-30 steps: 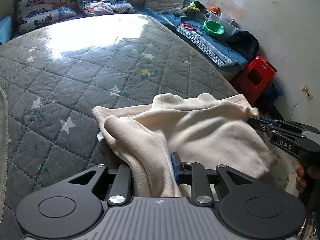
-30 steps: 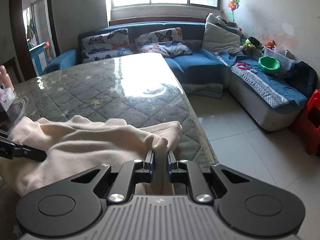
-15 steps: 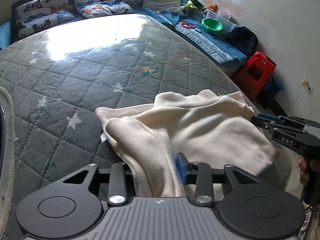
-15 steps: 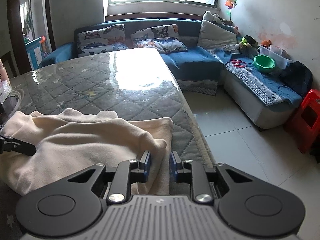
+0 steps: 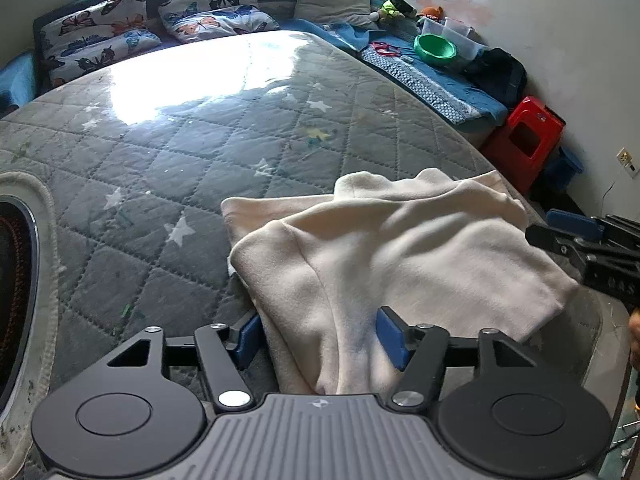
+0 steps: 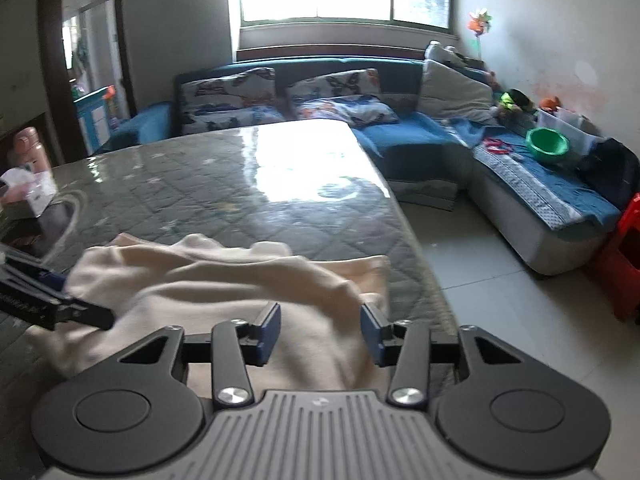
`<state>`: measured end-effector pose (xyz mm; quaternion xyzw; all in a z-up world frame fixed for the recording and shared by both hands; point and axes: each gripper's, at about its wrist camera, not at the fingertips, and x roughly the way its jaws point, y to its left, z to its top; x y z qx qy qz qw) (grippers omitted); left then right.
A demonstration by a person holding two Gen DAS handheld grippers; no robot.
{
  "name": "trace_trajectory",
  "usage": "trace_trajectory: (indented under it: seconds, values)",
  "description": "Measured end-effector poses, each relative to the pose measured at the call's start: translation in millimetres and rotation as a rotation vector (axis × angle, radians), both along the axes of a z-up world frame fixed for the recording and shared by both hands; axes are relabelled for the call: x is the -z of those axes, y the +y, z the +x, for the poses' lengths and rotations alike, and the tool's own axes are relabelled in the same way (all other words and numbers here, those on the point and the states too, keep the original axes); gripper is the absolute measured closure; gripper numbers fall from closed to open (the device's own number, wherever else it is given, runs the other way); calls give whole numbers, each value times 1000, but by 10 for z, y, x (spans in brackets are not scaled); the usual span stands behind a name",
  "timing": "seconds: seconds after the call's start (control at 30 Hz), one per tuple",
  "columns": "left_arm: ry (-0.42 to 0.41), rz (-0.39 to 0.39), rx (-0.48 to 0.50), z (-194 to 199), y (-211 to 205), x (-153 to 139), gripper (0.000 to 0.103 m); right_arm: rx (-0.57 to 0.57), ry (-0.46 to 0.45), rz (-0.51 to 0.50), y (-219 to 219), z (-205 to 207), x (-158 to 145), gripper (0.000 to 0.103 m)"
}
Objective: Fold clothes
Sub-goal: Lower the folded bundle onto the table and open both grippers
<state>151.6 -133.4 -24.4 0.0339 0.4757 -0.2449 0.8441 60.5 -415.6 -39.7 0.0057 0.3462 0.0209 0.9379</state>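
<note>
Left wrist view shows our left gripper point(image 5: 318, 334) spread wide at the bottom centre, its blue pads either side of a hanging strip of the cream fleece garment point(image 5: 400, 252) but not pinching it. The garment lies doubled over in the lower right of the frame, at the near corner of the grey quilted table cover point(image 5: 180, 168). From the right wrist view, our right gripper point(image 6: 320, 334) is likewise parted, with cloth lying between its fingers and nothing clamped. We judge one fold is laid: an upper layer sits on a lower one whose edge peeks out toward the frame's centre. The pile looks lumpy and uneven, so smoothing and at least one further fold seem left.
</note>
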Motion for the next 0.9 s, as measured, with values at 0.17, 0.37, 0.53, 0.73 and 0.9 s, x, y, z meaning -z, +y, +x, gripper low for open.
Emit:
trace_trajectory:
  seconds: [0.17, 0.37, 0.53, 0.73, 0.9]
  values:
    - [-8, 11, -3, -39, 32, 3, 33, -41, 14, 10, 142, -72, 67, 56]
    - [-27, 29, 2, -98, 95, 8, 26, -60, 39, 5, 214, -180, 172, 52]
    - [-35, 36, 0, -120, 163, 3, 23, -85, 61, -32, 251, -247, 201, 51]
    - [-96, 40, -6, -151, 222, -153, 23, -131, 60, -44, 302, -168, 30, 53]
    - [-149, -22, 29, -237, 208, -314, 29, -161, 49, 2, 322, 113, -58, 67]
